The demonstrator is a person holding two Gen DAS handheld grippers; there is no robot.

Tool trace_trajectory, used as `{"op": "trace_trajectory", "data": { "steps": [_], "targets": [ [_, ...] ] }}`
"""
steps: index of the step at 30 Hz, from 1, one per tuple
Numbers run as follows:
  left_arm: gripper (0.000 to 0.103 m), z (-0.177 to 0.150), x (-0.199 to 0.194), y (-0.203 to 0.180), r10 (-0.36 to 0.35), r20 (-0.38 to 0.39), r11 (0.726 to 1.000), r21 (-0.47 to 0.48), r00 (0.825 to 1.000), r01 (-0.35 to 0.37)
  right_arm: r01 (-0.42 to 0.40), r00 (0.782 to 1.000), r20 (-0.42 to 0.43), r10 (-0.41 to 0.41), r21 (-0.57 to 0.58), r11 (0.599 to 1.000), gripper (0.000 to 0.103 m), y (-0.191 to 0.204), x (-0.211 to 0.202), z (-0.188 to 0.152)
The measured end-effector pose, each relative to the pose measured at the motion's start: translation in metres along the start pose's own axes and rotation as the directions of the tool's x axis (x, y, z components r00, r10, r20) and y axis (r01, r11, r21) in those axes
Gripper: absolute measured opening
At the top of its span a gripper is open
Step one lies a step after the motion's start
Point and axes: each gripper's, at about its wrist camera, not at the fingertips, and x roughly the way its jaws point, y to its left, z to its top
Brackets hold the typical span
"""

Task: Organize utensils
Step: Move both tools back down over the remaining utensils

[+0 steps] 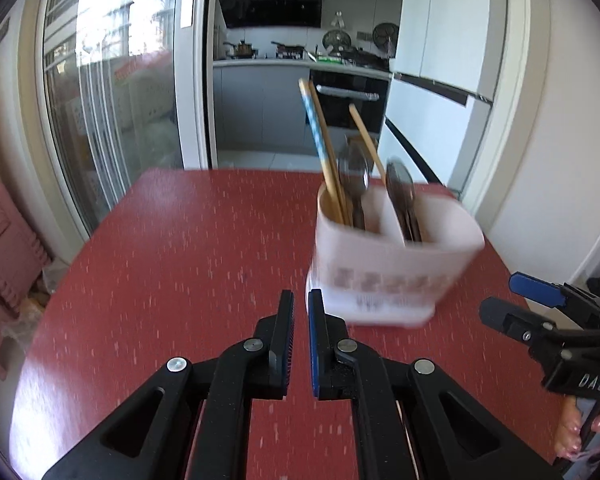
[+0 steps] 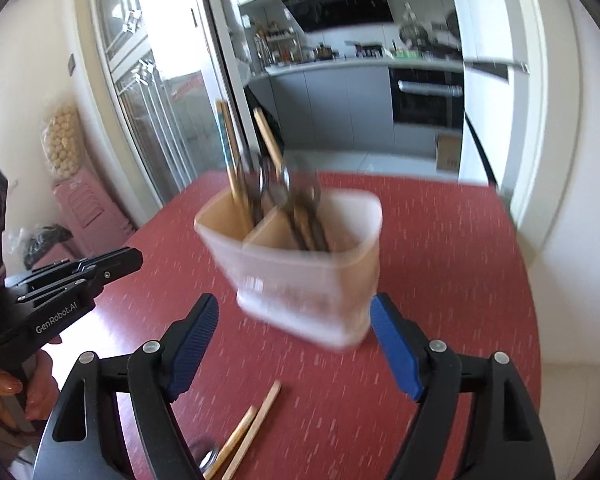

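A white two-compartment utensil holder [image 1: 388, 264] stands on the red table [image 1: 172, 256], blurred by motion. It holds wooden chopsticks [image 1: 324, 148] on its left side and metal spoons [image 1: 400, 188] in the middle and right. My left gripper [image 1: 301, 312] is nearly shut and empty, just left of the holder's base. In the right wrist view the holder [image 2: 308, 264] sits just ahead of my open, empty right gripper [image 2: 294, 320]. Two loose wooden chopsticks [image 2: 248, 428] lie on the table below the right gripper, beside a metal utensil tip [image 2: 209, 458].
The right gripper shows at the right edge of the left wrist view [image 1: 548, 320], the left gripper at the left of the right wrist view [image 2: 72, 280]. Beyond the table are a glass sliding door [image 1: 112, 92], a fridge [image 1: 436, 80] and a kitchen counter [image 1: 300, 62].
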Motion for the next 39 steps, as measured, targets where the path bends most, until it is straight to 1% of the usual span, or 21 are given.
{"op": "trace_trajectory", "data": {
  "steps": [2,5,9,15,16,17,18,19,20,21,22,23,24,30,33,35,36,39],
  "targets": [
    [0.036,-0.015,-0.007,0.002,0.018,-0.016,1.000,0.016,1.000,-0.018,-0.010,0.999,-0.037,0.011,0.042,0.999,0.082,-0.004,-0.003,-0.012],
    [0.036,-0.034,-0.016,0.007,0.021,-0.037,1.000,0.002,0.999,-0.021,-0.005,0.997,-0.073,0.012,0.088,0.996,0.082,-0.008,-0.010,-0.032],
    [0.036,-0.057,-0.030,0.017,0.025,-0.052,0.999,-0.023,0.998,-0.026,0.005,0.996,-0.090,0.006,0.121,0.993,0.083,-0.010,-0.020,-0.051],
    [0.036,-0.096,-0.041,0.027,0.009,-0.101,0.997,-0.070,0.995,-0.017,0.008,0.993,-0.119,0.009,0.139,0.990,0.085,-0.002,-0.033,-0.077],
    [0.047,-0.103,-0.042,0.027,0.004,-0.110,0.997,-0.077,0.994,-0.013,0.010,0.992,-0.126,0.007,0.138,0.990,0.085,0.000,-0.035,-0.083],
    [0.103,-0.109,-0.043,0.027,-0.002,-0.122,0.997,-0.083,0.993,-0.008,0.015,0.991,-0.132,0.004,0.137,0.990,0.085,0.001,-0.036,-0.088],
    [0.103,-0.115,-0.044,0.026,-0.002,-0.137,0.996,-0.089,0.991,-0.010,0.020,0.991,-0.136,-0.001,0.139,0.990,0.086,0.003,-0.038,-0.093],
    [0.103,-0.122,-0.045,0.025,0.004,-0.122,0.995,-0.097,0.992,-0.016,0.024,0.990,-0.141,-0.004,0.141,0.990,0.087,0.003,-0.039,-0.097],
    [0.103,-0.127,-0.044,0.023,-0.001,-0.125,0.996,-0.088,0.992,-0.010,0.030,0.989,-0.148,-0.007,0.149,0.988,0.087,0.003,-0.041,-0.103],
    [0.103,-0.129,-0.045,0.022,-0.006,-0.131,0.997,-0.083,0.991,-0.005,0.032,0.988,-0.153,-0.008,0.158,0.987,0.091,0.002,-0.041,-0.107],
    [0.103,-0.133,-0.044,0.020,-0.004,-0.130,0.997,-0.083,0.991,-0.006,0.033,0.987,-0.158,-0.006,0.167,0.985,0.097,0.001,-0.042,-0.111],
    [0.103,-0.136,-0.042,0.019,-0.004,-0.134,0.997,-0.081,0.991,-0.007,0.031,0.987,-0.160,-0.003,0.174,0.984,0.102,0.001,-0.043,-0.114],
    [0.103,-0.138,-0.041,0.017,-0.002,-0.137,0.997,-0.079,0.991,-0.008,0.034,0.987,-0.161,-0.004,0.182,0.983,0.103,0.001,-0.045,-0.119],
    [0.103,-0.156,-0.028,0.009,0.001,-0.171,0.998,-0.065,0.985,-0.012,0.039,0.989,-0.148,-0.007,0.215,0.976,0.103,0.002,-0.055,-0.140],
    [0.103,-0.162,-0.023,0.003,-0.003,-0.185,0.999,-0.044,0.983,-0.005,0.054,0.979,-0.202,-0.008,0.225,0.973,0.103,0.001,-0.051,-0.149],
    [0.103,-0.167,-0.017,-0.001,-0.006,-0.198,1.000,-0.023,0.980,0.001,0.092,0.974,-0.224,-0.038,0.234,0.968,0.103,-0.003,-0.050,-0.154],
    [0.103,-0.168,-0.018,-0.004,-0.002,-0.200,1.000,-0.016,0.980,-0.002,0.098,0.972,-0.233,-0.041,0.241,0.966,0.103,-0.005,-0.049,-0.156],
    [0.103,-0.173,-0.017,-0.010,0.019,-0.212,1.000,0.013,0.977,-0.016,0.094,0.965,-0.261,-0.020,0.272,0.958,0.103,-0.012,-0.047,-0.164]
  ]
}}
